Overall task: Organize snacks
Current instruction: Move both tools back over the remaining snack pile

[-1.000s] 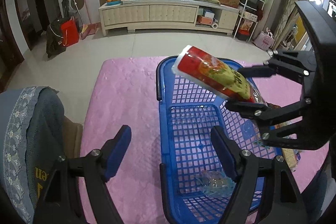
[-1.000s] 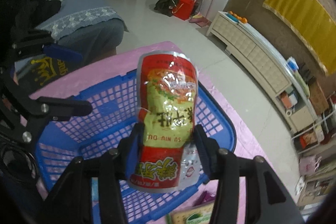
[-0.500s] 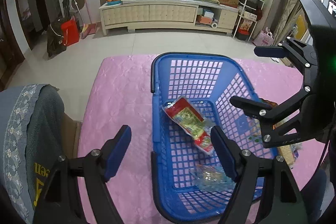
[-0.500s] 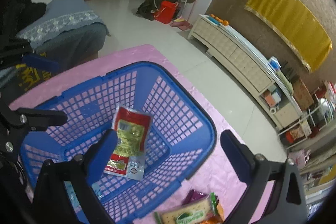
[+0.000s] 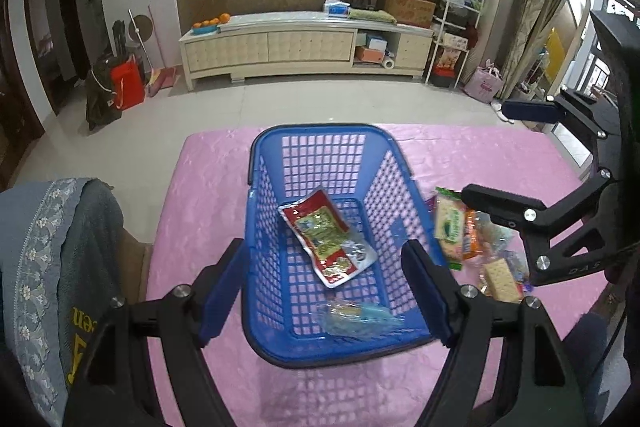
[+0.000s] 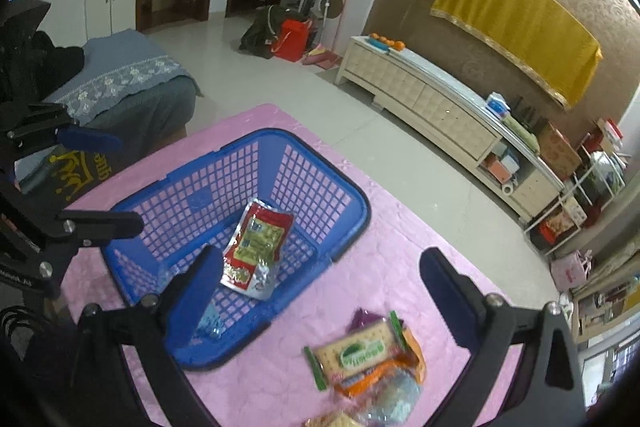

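Snacks: red-and-green pouch (image 5: 328, 237) lies flat on the floor of the blue basket (image 5: 256, 187), beside a clear wrapper (image 5: 354, 313) at the near end, contents blurred. Loose snack pile (image 6: 372, 363) on the pink cloth (image 5: 200, 195) shows whole only in the right view. Left gripper (image 5: 324, 293) and right gripper (image 6: 320, 283) both spread, nothing between either pair of jaws.

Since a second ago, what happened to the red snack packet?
The right gripper let go of the red snack packet, which dropped into the blue basket and now lies flat on its bottom. The fingers stand wide apart with nothing between them. The left gripper stayed open around the basket's near end, and the snack pile stayed on the pink cloth.
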`<act>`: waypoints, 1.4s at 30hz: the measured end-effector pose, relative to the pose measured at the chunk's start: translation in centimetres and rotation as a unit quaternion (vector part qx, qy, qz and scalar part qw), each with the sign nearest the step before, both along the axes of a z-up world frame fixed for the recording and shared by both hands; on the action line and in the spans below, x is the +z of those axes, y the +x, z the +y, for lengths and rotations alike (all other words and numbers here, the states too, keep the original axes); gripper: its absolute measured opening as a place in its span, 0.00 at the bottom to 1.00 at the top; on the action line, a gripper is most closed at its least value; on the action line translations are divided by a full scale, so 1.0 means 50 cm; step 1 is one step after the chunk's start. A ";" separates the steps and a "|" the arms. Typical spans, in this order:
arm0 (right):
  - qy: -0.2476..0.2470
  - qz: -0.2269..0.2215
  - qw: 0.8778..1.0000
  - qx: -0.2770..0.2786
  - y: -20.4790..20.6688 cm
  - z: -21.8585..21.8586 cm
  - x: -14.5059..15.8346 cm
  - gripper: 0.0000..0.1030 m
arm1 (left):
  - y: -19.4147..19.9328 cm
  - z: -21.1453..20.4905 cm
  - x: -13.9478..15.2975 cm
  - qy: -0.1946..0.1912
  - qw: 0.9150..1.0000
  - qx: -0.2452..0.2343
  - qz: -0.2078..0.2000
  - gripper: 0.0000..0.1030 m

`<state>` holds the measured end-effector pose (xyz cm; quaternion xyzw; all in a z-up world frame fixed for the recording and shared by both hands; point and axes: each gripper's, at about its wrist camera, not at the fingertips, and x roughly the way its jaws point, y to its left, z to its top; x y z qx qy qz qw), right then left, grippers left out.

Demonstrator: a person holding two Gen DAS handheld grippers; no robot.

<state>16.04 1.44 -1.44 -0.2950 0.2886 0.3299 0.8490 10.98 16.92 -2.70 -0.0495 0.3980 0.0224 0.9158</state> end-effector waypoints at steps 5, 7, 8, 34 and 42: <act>0.017 -0.002 1.000 -0.016 -0.042 -0.054 0.027 0.97 | -0.033 -0.042 0.032 0.000 1.000 -0.009 -0.014 0.74; 0.023 -0.003 0.999 -0.023 -0.056 -0.077 0.036 0.97 | -0.044 -0.063 0.044 0.002 1.000 -0.015 -0.020 0.74; 0.025 -0.004 0.999 -0.028 -0.066 -0.092 0.040 0.97 | -0.049 -0.074 0.049 0.003 1.000 -0.019 -0.022 0.74; 0.081 0.080 0.970 -0.215 -0.115 -0.430 -0.002 0.97 | -0.028 -0.390 0.017 0.001 0.992 -0.128 -0.007 0.80; 0.109 0.099 0.960 -0.239 -0.102 -0.497 -0.042 0.97 | 0.003 -0.462 -0.039 0.007 0.990 -0.138 0.023 0.80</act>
